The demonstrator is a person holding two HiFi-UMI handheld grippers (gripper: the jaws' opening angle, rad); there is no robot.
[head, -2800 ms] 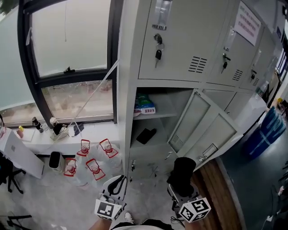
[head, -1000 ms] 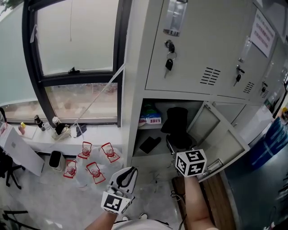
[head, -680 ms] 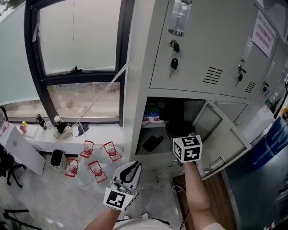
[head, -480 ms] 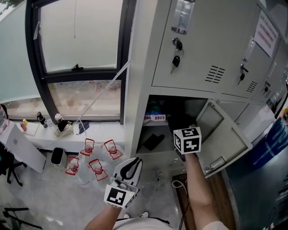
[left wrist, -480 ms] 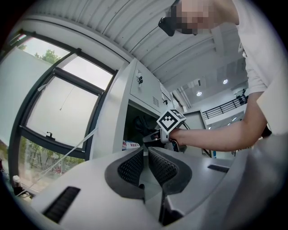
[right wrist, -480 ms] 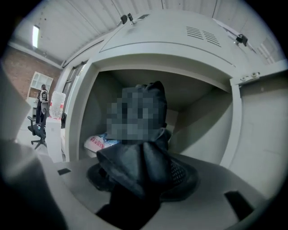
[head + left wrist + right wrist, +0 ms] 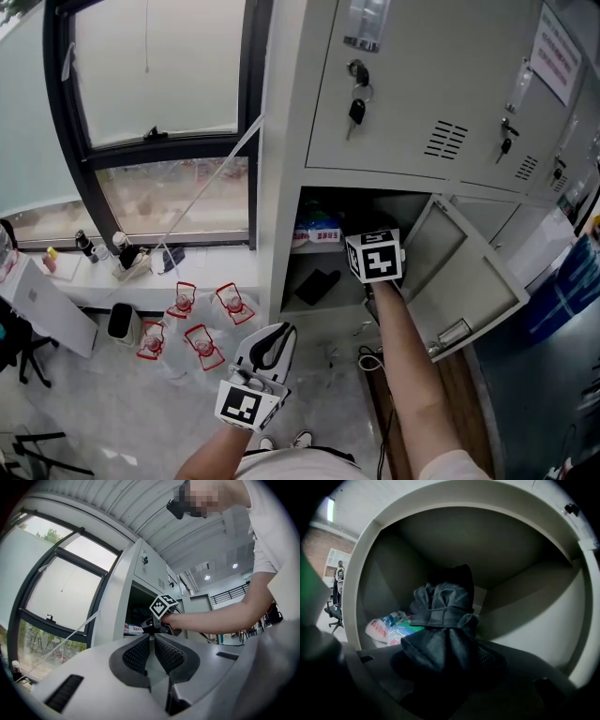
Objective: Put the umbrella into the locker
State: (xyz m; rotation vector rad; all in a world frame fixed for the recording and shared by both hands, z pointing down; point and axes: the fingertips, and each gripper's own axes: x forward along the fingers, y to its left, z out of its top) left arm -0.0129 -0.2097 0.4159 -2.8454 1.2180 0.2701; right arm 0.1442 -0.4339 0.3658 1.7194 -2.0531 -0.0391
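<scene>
Only the right gripper view shows the umbrella (image 7: 443, 616): dark folded fabric, strapped round, clamped in the right tongs (image 7: 450, 660) inside the locker (image 7: 525, 620), beside a packet (image 7: 386, 627). The head view hides it behind those tongs. The left tongs (image 7: 151, 651) stand closed, empty.

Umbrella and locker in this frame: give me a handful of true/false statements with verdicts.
1. The right gripper is shut on the umbrella. True.
2. The umbrella lies on the floor. False: it is held inside the open compartment of the locker.
3. The left gripper grips the locker door. False: its jaws are together on nothing, low and apart from that door.
4. A blue and white packet lies in the compartment, left of the umbrella in the right gripper view. True.
</scene>
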